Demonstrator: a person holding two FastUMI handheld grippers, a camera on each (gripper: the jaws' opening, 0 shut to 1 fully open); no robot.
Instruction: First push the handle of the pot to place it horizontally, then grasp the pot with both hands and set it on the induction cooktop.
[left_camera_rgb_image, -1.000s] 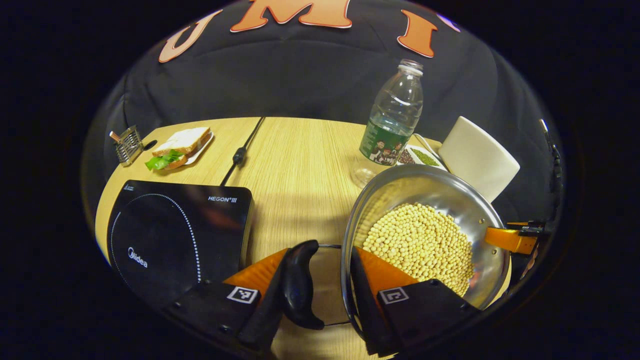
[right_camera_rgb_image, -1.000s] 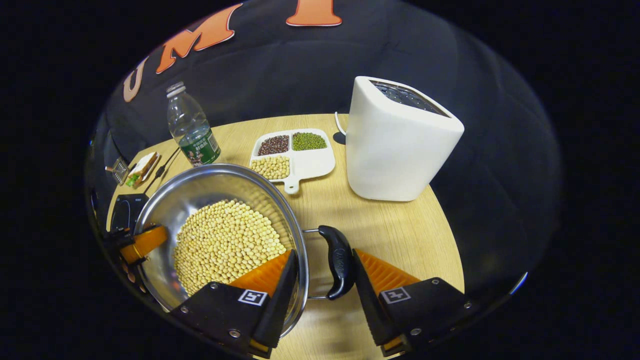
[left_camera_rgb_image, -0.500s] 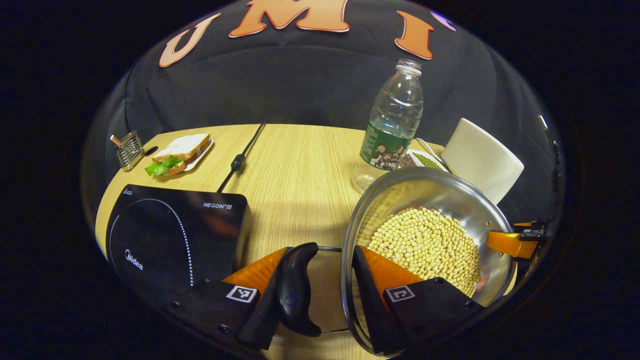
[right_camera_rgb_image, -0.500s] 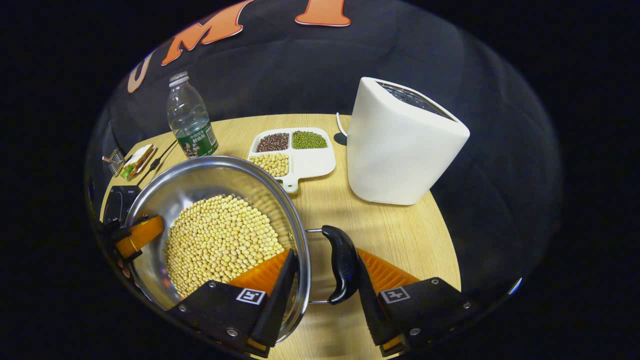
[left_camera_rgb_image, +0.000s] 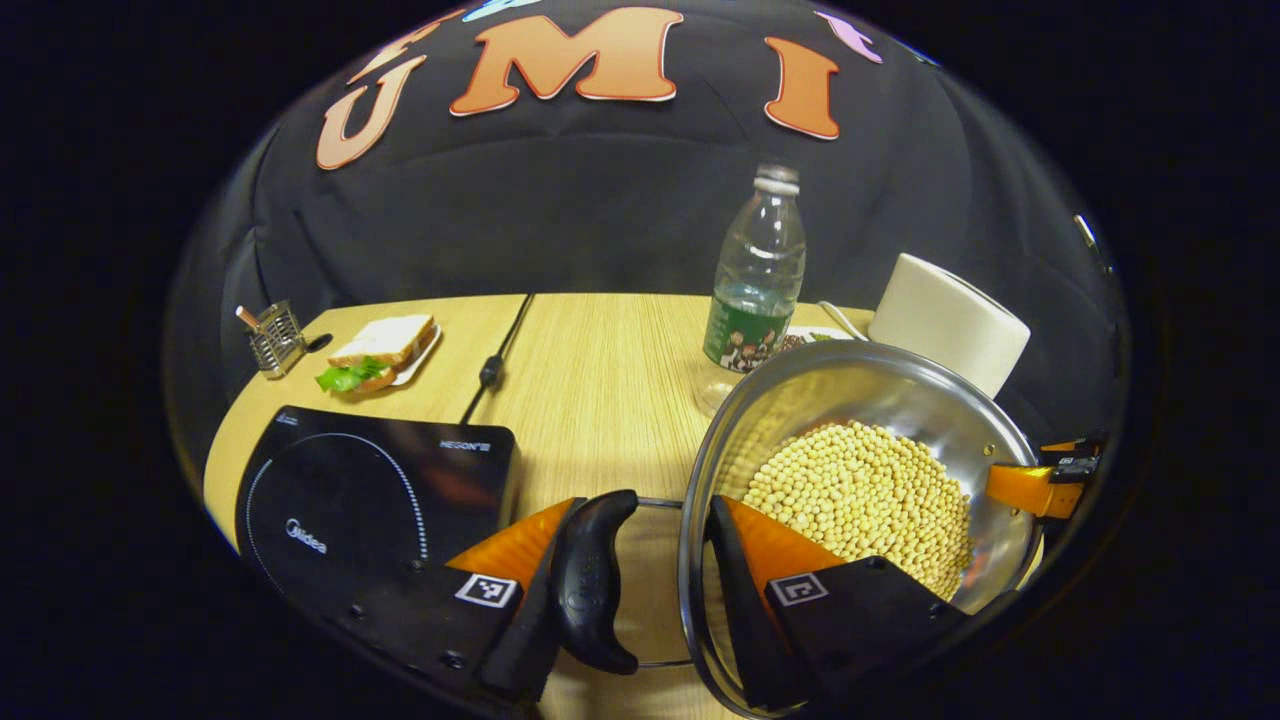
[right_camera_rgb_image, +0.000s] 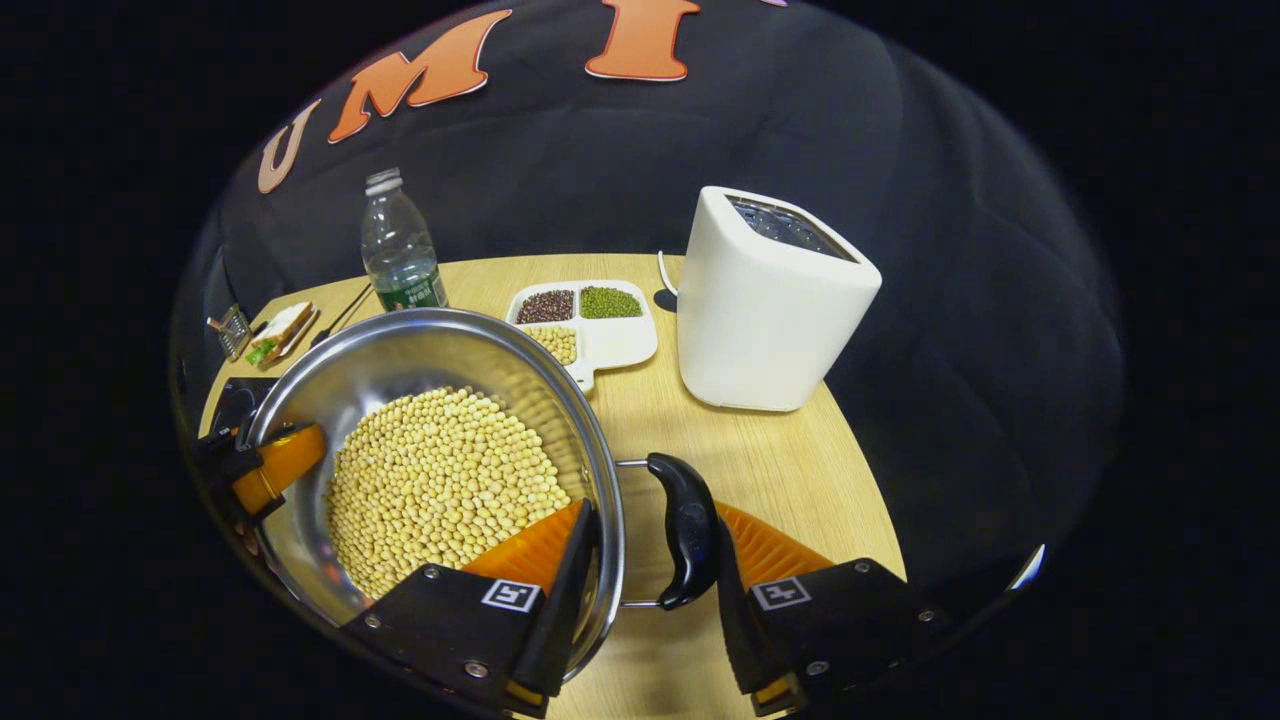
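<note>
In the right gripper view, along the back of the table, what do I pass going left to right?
Rack → sandwich → bottle → divided tray → white toaster.

Steel pot (left_camera_rgb_image: 880, 400) full of soybeans, black side handle (left_camera_rgb_image: 592, 580) horizontal, just right of the black cooktop (left_camera_rgb_image: 350, 500).

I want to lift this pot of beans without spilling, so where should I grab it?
Grip the pot by its two black side handles, one from each side. They stick out level on opposite sides, so each gripper's fingers can pinch handle against rim and keep the load balanced.
</note>
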